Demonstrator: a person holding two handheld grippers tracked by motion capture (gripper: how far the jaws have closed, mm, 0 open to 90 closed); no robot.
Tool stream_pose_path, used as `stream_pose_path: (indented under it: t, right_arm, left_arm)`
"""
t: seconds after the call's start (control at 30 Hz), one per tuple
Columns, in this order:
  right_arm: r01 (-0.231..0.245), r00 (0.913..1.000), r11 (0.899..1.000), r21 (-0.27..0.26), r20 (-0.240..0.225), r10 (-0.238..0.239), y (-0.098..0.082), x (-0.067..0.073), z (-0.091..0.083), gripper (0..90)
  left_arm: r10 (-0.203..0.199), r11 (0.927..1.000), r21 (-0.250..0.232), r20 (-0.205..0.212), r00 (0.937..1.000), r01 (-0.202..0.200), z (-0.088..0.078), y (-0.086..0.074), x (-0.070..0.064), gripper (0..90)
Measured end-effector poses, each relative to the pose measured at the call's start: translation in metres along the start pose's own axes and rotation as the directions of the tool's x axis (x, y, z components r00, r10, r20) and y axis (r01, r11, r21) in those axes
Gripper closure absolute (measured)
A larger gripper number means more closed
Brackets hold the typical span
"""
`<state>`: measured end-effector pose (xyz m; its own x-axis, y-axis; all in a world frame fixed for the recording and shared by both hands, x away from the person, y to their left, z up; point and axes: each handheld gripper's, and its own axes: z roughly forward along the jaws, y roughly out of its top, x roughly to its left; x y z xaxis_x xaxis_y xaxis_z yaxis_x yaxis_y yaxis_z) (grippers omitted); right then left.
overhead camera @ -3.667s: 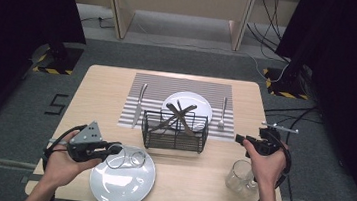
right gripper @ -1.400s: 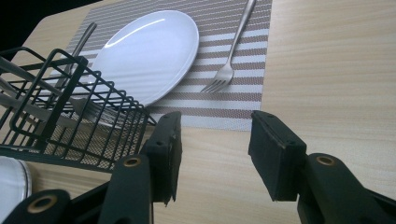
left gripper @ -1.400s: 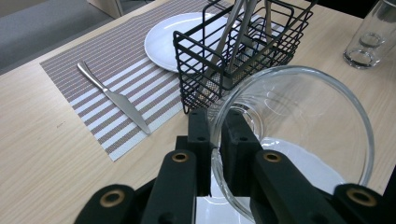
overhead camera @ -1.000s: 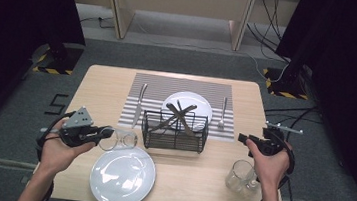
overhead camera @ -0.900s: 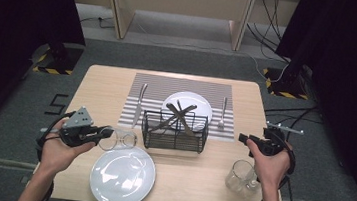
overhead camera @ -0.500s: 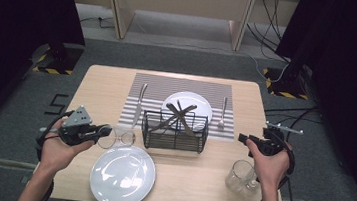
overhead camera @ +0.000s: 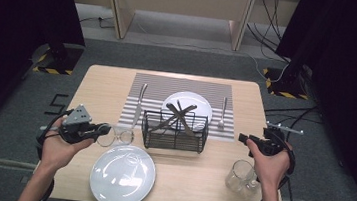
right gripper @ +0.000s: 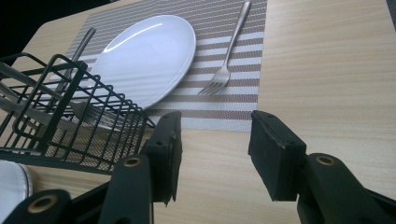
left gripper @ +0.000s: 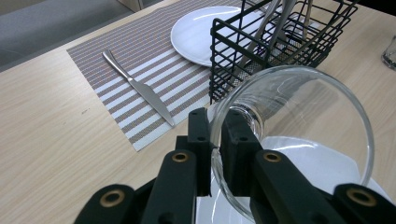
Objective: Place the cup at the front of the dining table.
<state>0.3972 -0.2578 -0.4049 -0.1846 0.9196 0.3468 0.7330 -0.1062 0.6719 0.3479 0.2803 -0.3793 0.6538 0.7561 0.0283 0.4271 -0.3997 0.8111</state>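
From the high view, the left gripper (overhead camera: 104, 130) holds a clear glass (overhead camera: 117, 136) lying on its side in the air, its mouth toward the person's left and its base pointing at 3 o'clock toward the black wire basket (overhead camera: 175, 132); the glass hangs just above the table's (overhead camera: 102, 85) left half, at 11 o'clock of the near plate (overhead camera: 123, 176). The right gripper (overhead camera: 244, 138) hovers at 3 o'clock of the basket, with a second glass (overhead camera: 240, 176) standing at 6 o'clock of it. In the left gripper view, the two jaws are clamped on the thin rim of the glass (left gripper: 299, 135), one pad inside and one outside, so the whole body hangs out past the grip. I judge this a light but brittle and slippery thing: a rim pinch can let it swing or slide, and squeezing harder risks a chip; a hold lower on the wall, near the thick base, would be steadier. The knife (left gripper: 140, 88) lies on the striped mat (left gripper: 116, 60) at 10 o'clock. In the right gripper view, the jaws stand apart with nothing between them, and the fork (right gripper: 227, 56) and far plate (right gripper: 144, 56) lie ahead.
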Motion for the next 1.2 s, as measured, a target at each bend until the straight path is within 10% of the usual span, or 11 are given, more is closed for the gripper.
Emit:
stream_pose_path:
  t: [1.2]
  right_arm:
    - [0.002,1.0000,1.000,0.006,0.000,-0.002,-0.001,0.000,0.002,53.8]
  left_arm:
    - [-0.033,0.9995,0.003,-0.020,0.9993,0.033,0.013,-0.002,0.014,82.6]
